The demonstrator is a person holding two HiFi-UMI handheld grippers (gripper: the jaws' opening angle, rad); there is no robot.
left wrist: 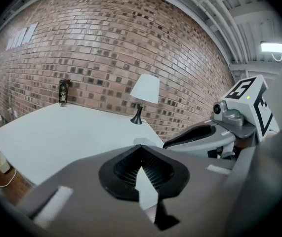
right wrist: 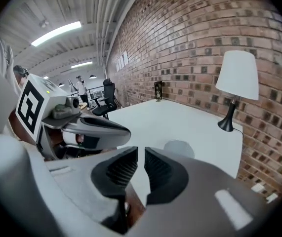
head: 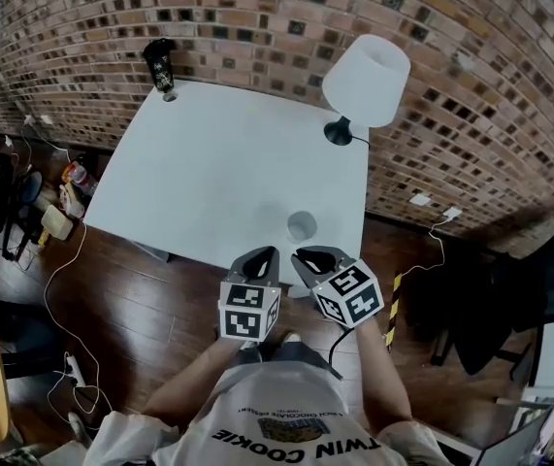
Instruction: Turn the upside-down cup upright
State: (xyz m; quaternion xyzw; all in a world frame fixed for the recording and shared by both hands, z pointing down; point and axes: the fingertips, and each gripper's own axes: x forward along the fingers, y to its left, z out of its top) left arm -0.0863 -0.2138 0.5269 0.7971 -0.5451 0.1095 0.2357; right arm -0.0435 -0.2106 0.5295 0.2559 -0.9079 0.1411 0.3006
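The white table (head: 218, 163) stood on a wood floor (head: 160, 309). A cup (head: 301, 226) sat near its near edge, a white-shaded lamp (head: 365, 83) by the far right edge, and a dark bottle (head: 160, 63) at the far left corner.

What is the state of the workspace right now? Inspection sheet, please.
Surface: white table, mostly bare.
Job's things: cup near the front edge, apparently mouth up.
Clutter: table lamp and dark tumbler near the far corners.
Grippers: left gripper shut, empty; right gripper jaws slightly apart, empty; both short of the cup.
Cables: lamp cord on the table; floor cables at left.
Surroundings: brick wall, wooden floor, office chair at right.
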